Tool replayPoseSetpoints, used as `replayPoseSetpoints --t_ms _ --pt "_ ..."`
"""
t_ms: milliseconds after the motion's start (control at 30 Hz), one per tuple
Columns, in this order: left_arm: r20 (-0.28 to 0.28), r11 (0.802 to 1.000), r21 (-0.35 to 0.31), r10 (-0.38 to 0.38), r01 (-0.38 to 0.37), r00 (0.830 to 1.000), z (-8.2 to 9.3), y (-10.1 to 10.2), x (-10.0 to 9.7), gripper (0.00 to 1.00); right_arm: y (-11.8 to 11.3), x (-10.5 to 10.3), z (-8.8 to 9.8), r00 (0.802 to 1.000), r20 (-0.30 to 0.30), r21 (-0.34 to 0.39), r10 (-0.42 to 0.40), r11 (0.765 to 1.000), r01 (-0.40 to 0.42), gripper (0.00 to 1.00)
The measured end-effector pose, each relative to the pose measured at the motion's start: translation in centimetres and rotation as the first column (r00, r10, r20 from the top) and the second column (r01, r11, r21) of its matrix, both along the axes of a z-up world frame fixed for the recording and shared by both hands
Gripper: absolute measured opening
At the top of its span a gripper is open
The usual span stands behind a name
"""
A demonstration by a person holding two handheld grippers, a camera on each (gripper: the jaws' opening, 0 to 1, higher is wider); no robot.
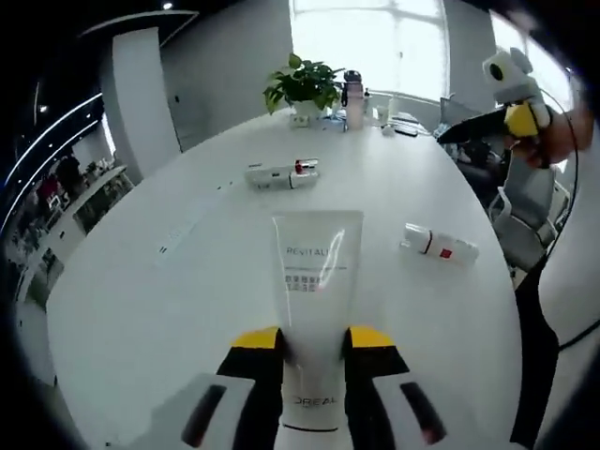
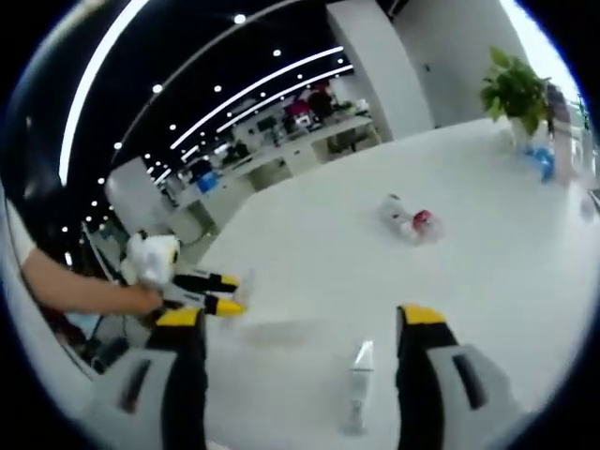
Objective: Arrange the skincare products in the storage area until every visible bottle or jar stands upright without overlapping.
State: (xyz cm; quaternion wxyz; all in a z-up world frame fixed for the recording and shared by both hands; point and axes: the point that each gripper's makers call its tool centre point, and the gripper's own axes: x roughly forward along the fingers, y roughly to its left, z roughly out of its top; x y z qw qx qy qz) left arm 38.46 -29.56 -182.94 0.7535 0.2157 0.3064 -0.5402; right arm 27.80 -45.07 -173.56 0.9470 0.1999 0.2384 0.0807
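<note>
Left gripper view: the left gripper (image 1: 313, 352) has its fingers closed on a soft white tube (image 1: 314, 300), cap end low at 6 o'clock. The flat, flexible plastic could buckle or slide out if tilted. Two small bottles (image 1: 281, 174) (image 1: 440, 243) lie flat on the glossy counter (image 1: 141, 300). In the right gripper view, the right gripper (image 2: 300, 328) is spread wide above a slim bottle (image 2: 359, 386) at 6 o'clock; being round, it may roll.
</note>
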Motion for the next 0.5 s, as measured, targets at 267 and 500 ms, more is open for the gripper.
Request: replayPoseSetpoints --t_ms 267,500 --pt "-0.042 0.976 -0.128 0.17 -0.174 0.985 3.1 1.2 0.0 0.22 2.2 1.9 0.0 0.996 0.011 0.014 0.083 0.996 -0.083 0.82" --pt "-0.044 0.95 -0.199 0.236 -0.24 0.971 5.9 1.9 -1.2 0.22 3.7 3.5 0.7 0.992 0.036 0.046 0.124 0.991 -0.126 0.82"
